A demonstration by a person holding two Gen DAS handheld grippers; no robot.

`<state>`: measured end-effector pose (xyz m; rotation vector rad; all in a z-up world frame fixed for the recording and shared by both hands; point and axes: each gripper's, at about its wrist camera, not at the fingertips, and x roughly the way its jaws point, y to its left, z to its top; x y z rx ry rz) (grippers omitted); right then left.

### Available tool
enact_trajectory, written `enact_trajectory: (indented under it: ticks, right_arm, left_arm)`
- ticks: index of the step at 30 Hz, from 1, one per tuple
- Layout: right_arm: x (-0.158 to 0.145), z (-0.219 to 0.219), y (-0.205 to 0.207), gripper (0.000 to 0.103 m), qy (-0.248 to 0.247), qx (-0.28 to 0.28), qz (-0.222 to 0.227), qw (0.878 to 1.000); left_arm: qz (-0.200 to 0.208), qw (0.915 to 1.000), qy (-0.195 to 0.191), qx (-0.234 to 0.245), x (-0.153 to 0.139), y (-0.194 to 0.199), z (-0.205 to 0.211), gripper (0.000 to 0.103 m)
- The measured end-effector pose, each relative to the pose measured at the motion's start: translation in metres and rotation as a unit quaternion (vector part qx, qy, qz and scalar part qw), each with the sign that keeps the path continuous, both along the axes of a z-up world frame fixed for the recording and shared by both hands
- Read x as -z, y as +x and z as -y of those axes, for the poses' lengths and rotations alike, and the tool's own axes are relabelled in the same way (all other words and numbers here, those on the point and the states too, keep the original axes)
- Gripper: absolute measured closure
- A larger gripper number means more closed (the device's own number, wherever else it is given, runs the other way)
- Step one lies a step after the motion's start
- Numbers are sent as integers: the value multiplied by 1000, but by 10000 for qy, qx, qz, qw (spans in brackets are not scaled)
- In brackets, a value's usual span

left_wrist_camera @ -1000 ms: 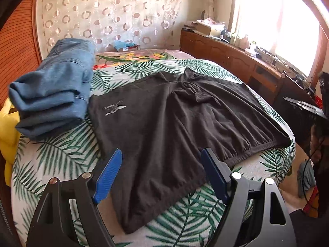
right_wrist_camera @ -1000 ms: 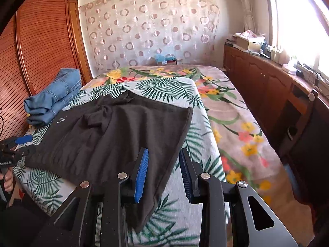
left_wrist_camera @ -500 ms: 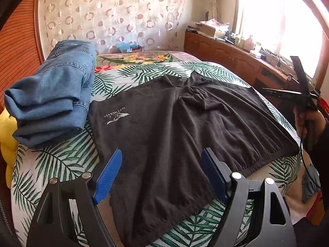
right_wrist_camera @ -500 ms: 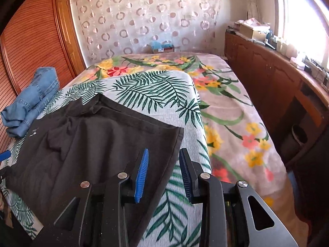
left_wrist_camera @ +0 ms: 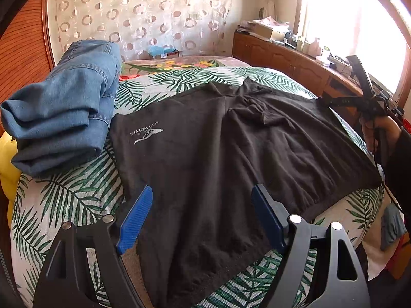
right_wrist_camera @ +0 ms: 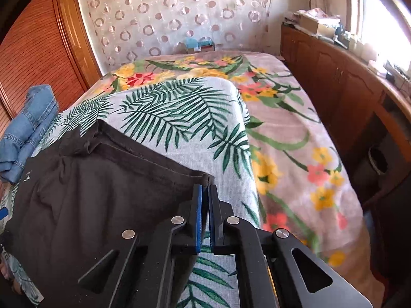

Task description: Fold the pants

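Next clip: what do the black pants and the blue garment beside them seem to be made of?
Black pants: likely soft matte knit, maybe cotton jersey; fuzzy surface, limp folds, printed logo. Blue garment: apparently denim; faded blue weave, contrast stitched seams, thick stiff folds.

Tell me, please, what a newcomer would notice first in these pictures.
First, the black pants spread flat across the middle of the palm-leaf bedspread. Next, the folded blue jeans beside them, near the wooden wardrobe. Then the right gripper, its jaws shut on the pants' far corner, while the left gripper hangs open over the near edge.
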<state>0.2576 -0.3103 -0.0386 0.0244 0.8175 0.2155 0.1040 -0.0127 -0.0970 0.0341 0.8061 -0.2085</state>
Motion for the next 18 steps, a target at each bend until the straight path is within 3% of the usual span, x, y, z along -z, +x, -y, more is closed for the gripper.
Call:
enact_trajectory:
  ticks: [5,13,15,18]
  right_arm:
    - [2,5,-2,99,-106,411,61,9991]
    - [5,-7,2,99,-354,441,57,9984]
    - [0,-5,-1,85,-313,443,85,9985]
    - [-9,-4,-12,79,-274,443,238,9984]
  left_arm:
    - [-98,9999,27,-2,6,1,0,23]
    - [-152,9999,60,30,9,-1,1,23]
    - [-141,9999,64,31,8,-1,1,23]
    - [-129,9999,39,20,8,-1,0,23]
